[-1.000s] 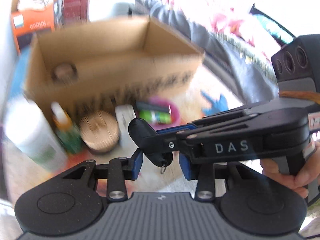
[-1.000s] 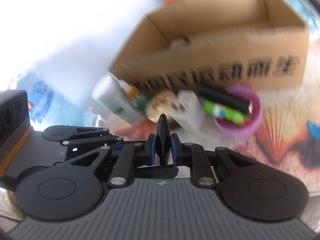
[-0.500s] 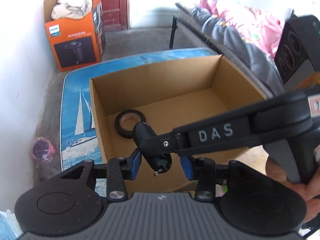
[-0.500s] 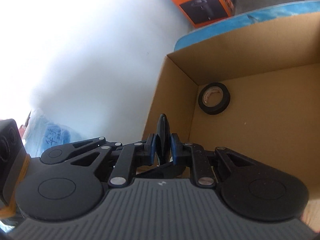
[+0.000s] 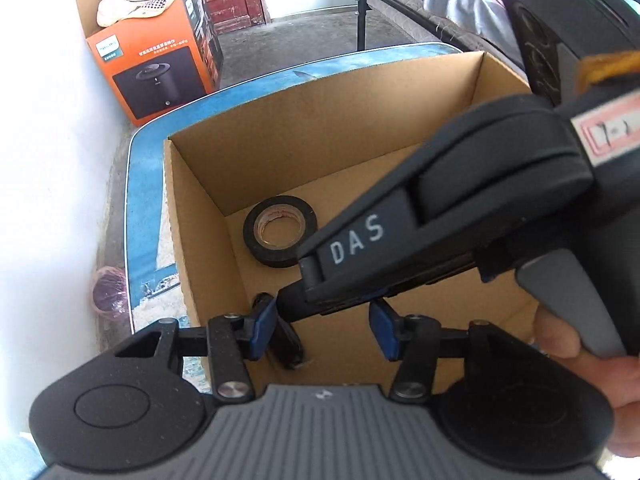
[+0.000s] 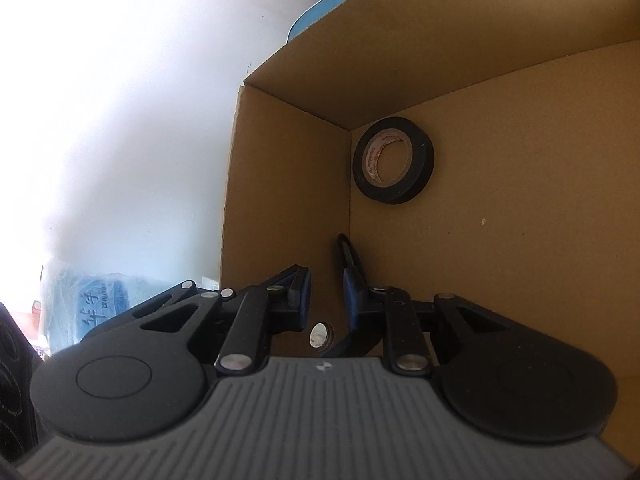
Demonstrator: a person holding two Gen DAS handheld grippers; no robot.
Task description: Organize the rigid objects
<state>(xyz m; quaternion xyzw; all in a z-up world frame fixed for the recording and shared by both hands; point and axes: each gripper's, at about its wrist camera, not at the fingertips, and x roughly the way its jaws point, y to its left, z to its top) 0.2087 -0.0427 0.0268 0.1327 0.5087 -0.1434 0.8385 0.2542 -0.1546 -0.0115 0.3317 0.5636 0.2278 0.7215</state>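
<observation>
Released since half a second ago, the black key fob (image 5: 285, 340) no longer sits clamped in the right tongs (image 6: 326, 300); it now lies on the floor of the cardboard box (image 5: 192, 216), low in the left wrist view beside the box's left wall, partly hidden behind the left blue pad. In the right wrist view the same fob (image 6: 349, 258) shows as a thin dark shape just above the right blue pad, close to the box's inner corner; whether it touches that pad cannot be told. A small silver disc shows in the gap between the pads. The right tongs stand open with nothing between the pads, reaching into the box from the right side of the left wrist frame, where they (image 5: 296, 302) carry the letters DAS and a hand (image 5: 576, 344) wraps the grey handle at the right edge. The left tongs (image 5: 322, 334) are also open and empty, hovering over the near part of the box.

Further in, a roll of black tape (image 5: 285, 236) lies flat on the box floor near the far left corner; from the right wrist it (image 6: 394, 160) appears in the upper centre. The box stands on a blue table (image 5: 132, 200). Beyond it, in the upper left, an orange carton (image 5: 152, 64) rests on the floor.
</observation>
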